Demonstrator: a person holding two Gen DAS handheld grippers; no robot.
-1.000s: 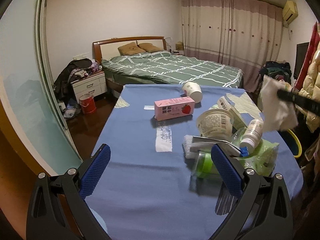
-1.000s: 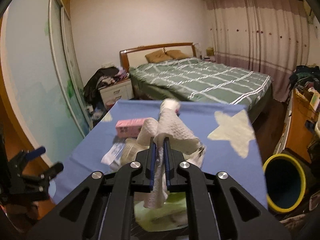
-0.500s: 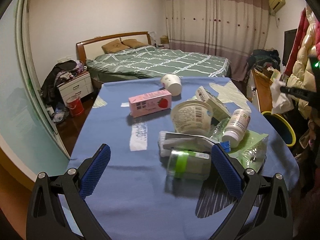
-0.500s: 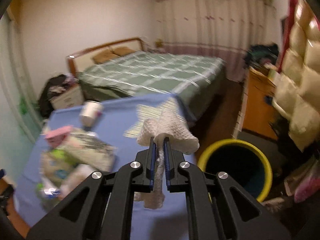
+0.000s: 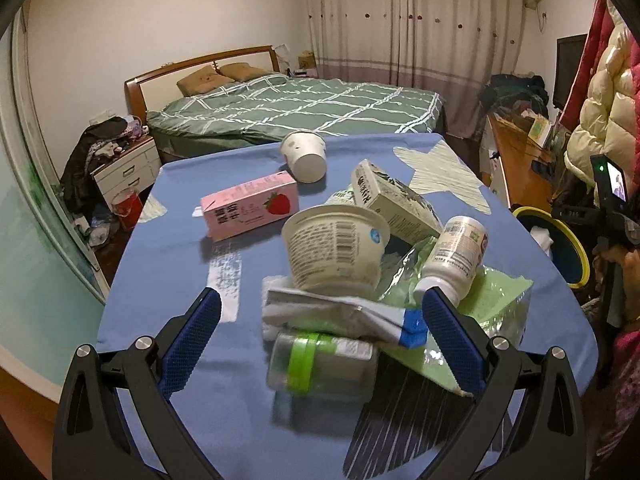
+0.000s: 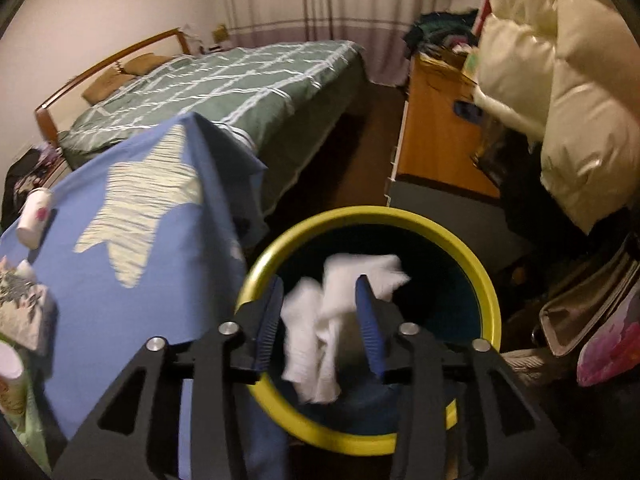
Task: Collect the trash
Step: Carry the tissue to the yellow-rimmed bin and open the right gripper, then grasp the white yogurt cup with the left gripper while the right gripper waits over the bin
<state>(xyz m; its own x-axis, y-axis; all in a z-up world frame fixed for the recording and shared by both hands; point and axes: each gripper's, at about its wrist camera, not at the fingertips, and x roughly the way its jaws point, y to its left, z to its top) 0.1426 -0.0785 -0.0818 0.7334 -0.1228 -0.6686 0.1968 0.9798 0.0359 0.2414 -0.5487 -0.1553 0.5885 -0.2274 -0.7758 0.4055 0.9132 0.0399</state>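
My right gripper [image 6: 320,328] is open above the yellow-rimmed bin [image 6: 490,292]. A white paper towel [image 6: 332,320] hangs loose between its fingers, over the bin's mouth. My left gripper [image 5: 320,336] is open and empty, low over the blue table [image 5: 160,280], with a trash pile ahead of it: a clear bottle with a green band [image 5: 320,364], a yoghurt tub [image 5: 336,248], a white bottle [image 5: 456,256], a green carton [image 5: 392,200], a pink milk carton [image 5: 250,204] and a paper cup [image 5: 304,154].
The bin stands on the floor right of the table, seen also in the left wrist view [image 5: 560,248]. A wooden desk [image 6: 436,128] and hanging puffer coats [image 6: 560,80] are beyond it. A green bed [image 5: 300,108] lies behind the table.
My right gripper swung right from the table to above the bin and opened, letting go of the paper towel. My left gripper moved closer to the trash pile.
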